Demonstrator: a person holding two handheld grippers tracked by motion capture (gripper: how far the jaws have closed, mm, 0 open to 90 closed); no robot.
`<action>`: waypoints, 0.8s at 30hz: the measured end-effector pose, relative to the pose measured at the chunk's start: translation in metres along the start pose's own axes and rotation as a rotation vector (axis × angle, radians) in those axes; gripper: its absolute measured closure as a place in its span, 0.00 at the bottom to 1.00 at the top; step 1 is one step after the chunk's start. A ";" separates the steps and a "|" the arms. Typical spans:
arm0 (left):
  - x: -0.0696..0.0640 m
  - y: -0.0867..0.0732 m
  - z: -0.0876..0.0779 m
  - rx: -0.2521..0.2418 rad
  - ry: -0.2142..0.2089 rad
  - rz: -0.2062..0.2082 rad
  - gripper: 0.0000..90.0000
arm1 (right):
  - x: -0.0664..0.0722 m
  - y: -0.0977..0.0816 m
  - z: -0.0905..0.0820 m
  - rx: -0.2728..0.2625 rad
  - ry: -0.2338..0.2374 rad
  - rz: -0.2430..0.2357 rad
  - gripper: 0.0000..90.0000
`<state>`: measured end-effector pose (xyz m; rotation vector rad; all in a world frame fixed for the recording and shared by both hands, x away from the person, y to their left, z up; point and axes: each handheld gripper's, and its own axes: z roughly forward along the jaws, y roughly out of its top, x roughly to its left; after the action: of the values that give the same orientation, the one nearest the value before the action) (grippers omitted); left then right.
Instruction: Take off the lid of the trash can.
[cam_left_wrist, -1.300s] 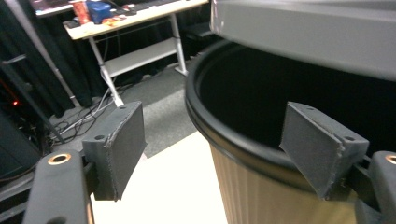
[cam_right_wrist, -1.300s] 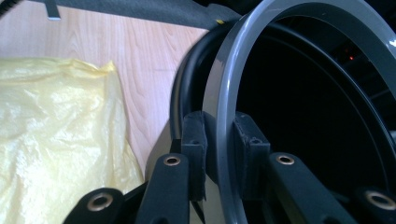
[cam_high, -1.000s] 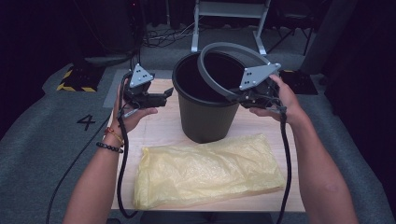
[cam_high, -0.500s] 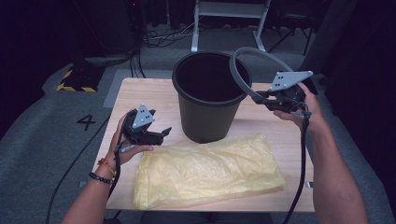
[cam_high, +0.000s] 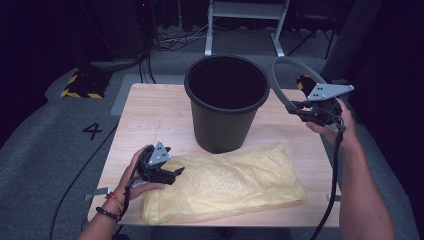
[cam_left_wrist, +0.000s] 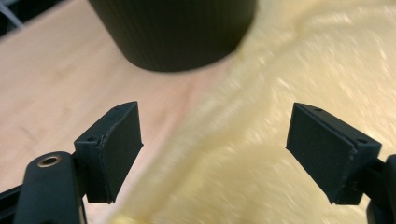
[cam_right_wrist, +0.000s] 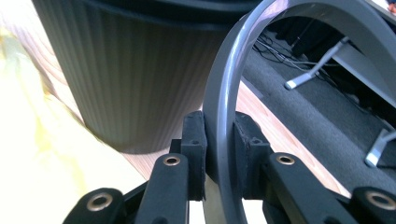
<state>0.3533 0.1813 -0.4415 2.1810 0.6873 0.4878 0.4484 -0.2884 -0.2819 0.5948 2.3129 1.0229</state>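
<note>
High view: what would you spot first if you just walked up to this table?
The big black bin standing at the middle back of the table. In front of it lies a crinkly yellow bag, with the open left gripper at its left end. To the bin's right, the right gripper pinches a grey ring in the air.

Wooden table (cam_high: 150, 115) sat on grey carpet (cam_high: 40, 165) with a "4" (cam_high: 93, 131) marked on it. A yellow-and-black striped block (cam_high: 80, 86) lay off the far left corner, cables (cam_high: 175, 40) trailed at the back, and a white metal stand (cam_high: 245, 20) stood behind.
</note>
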 end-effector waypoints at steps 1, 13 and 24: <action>-0.002 -0.002 0.002 0.007 -0.013 -0.001 0.20 | -0.001 -0.003 0.001 0.006 -0.006 0.005 0.85; -0.015 -0.031 0.023 0.116 -0.070 0.031 0.25 | -0.005 -0.050 0.022 0.087 -0.034 0.066 0.85; -0.013 -0.043 0.023 0.148 -0.027 0.043 0.26 | -0.005 -0.079 0.048 0.151 -0.040 0.098 0.85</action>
<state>0.3425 0.1839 -0.4911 2.3407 0.6822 0.4410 0.4687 -0.3147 -0.3684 0.7878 2.3603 0.8758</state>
